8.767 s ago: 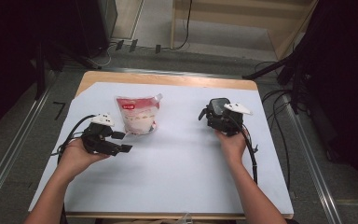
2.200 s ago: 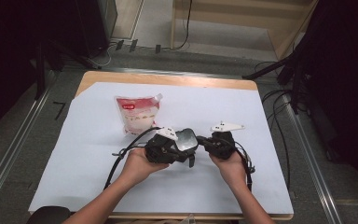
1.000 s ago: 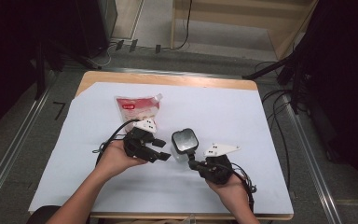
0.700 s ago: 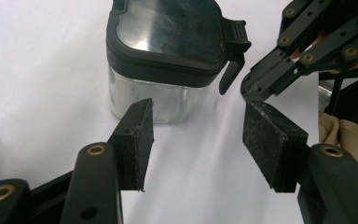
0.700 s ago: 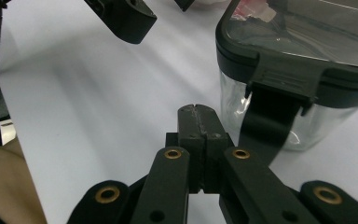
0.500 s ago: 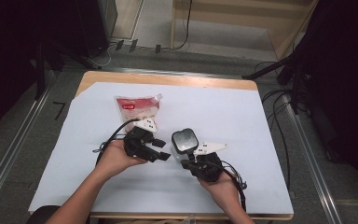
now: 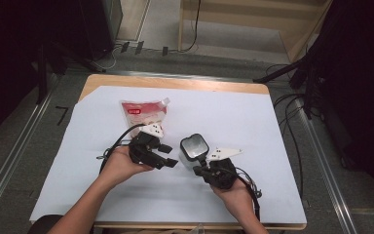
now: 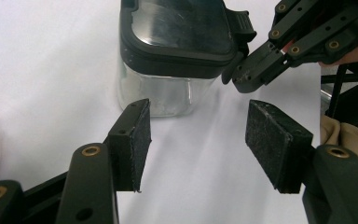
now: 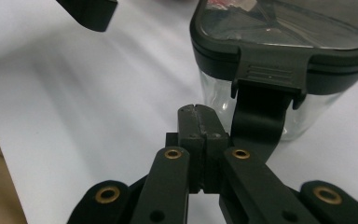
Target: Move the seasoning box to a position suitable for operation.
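Observation:
A clear square container (image 7: 193,147) with a black clip-on lid stands on the white sheet at mid table. My left gripper (image 7: 169,157) lies to its left, pointing at it. In the left gripper view its jaws stand wide open (image 8: 198,126), a short way from the container (image 8: 168,88), with nothing between them. My right gripper (image 7: 198,166) comes from the near side. Its jaws are shut together (image 9: 198,116), their tips right beside the lid's hanging black latch (image 9: 260,116). From the left gripper view those tips (image 8: 237,74) touch the latch.
A red-and-white pouch (image 7: 144,113) with a spout lies flat behind my left gripper. White paper (image 7: 253,117) covers the wooden table. Cables trail from both grippers toward the near edge. A metal rail (image 7: 14,146) runs along the floor on each side.
The container came to the middle of the table with both grippers around it. My left gripper then drew back to the left, and my right gripper closed in on the latch side.

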Demonstrator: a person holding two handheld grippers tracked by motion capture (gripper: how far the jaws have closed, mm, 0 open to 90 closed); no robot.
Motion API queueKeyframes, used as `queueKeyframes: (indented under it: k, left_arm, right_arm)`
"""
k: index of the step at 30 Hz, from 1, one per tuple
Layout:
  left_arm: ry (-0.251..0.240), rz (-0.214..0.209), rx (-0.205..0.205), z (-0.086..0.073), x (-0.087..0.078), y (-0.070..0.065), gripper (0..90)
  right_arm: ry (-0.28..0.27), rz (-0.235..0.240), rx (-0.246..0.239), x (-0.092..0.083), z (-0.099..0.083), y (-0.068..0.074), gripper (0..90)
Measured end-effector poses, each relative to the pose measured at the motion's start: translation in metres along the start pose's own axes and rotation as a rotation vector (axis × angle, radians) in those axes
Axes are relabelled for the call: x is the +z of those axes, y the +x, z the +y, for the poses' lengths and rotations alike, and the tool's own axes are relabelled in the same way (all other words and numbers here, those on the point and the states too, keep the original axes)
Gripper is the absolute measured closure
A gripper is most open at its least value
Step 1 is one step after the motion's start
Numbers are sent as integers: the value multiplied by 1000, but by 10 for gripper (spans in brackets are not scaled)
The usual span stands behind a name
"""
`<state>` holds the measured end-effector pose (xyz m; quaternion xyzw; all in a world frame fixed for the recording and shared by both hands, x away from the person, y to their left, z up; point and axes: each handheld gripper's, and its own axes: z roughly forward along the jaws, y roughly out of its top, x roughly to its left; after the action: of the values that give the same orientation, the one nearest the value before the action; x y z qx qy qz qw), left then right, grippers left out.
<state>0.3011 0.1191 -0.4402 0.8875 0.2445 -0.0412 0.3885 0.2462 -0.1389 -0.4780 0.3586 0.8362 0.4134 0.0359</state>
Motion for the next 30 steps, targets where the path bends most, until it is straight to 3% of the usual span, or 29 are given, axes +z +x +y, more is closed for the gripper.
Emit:
queueKeyframes:
  k: [5, 20, 30]
  left_arm:
    - [-22, 28, 9, 1, -3, 0, 426]
    - [-23, 26, 10, 0, -2, 0, 414]
    - [-32, 12, 16, 1, 1, -1, 395]
  right_arm:
    - [1, -15, 2, -4, -2, -6, 900]
    - [-2, -46, 59, -17, -3, -29, 900]
    - [9, -79, 115, -25, -5, -52, 900]
